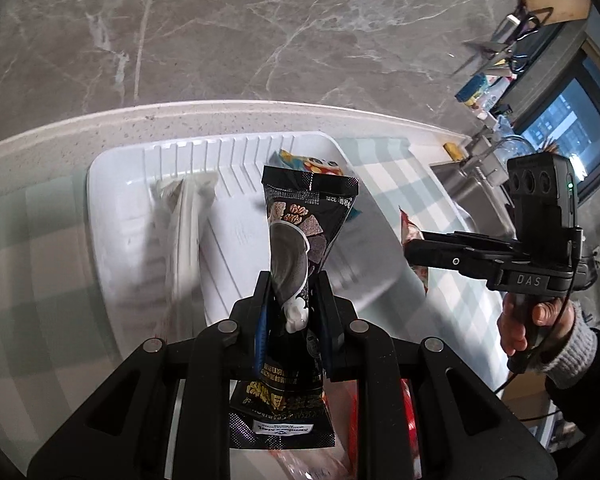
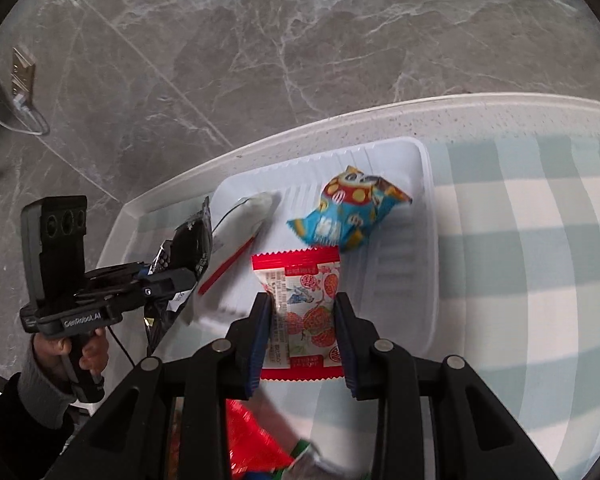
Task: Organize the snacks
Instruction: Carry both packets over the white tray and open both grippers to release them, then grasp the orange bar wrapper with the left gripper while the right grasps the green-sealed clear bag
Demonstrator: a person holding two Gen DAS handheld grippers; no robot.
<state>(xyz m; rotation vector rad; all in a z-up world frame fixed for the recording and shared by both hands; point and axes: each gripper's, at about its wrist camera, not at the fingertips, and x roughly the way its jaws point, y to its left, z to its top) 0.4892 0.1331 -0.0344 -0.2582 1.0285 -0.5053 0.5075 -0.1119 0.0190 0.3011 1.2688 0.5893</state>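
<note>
My left gripper (image 1: 290,286) is shut on a black snack packet (image 1: 300,236) and holds it above the white tray (image 1: 116,176). My right gripper (image 2: 302,308) is shut on a red-and-white snack packet (image 2: 304,304) over the tray's (image 2: 428,264) near part. A blue cartoon-print snack packet (image 2: 346,212) lies in the tray's right section; its top shows behind the black packet (image 1: 312,166). A white ridge (image 1: 184,236) divides the tray. The right gripper shows at the right of the left wrist view (image 1: 414,250), and the left gripper with the black packet (image 2: 188,240) at the left of the right wrist view.
The tray sits on a green-and-white checked cloth (image 2: 540,280) on a white counter (image 1: 220,116) against a grey marble wall. Loose red snack packets (image 2: 252,444) lie near the front. A sink with a faucet (image 1: 480,156) is at the right.
</note>
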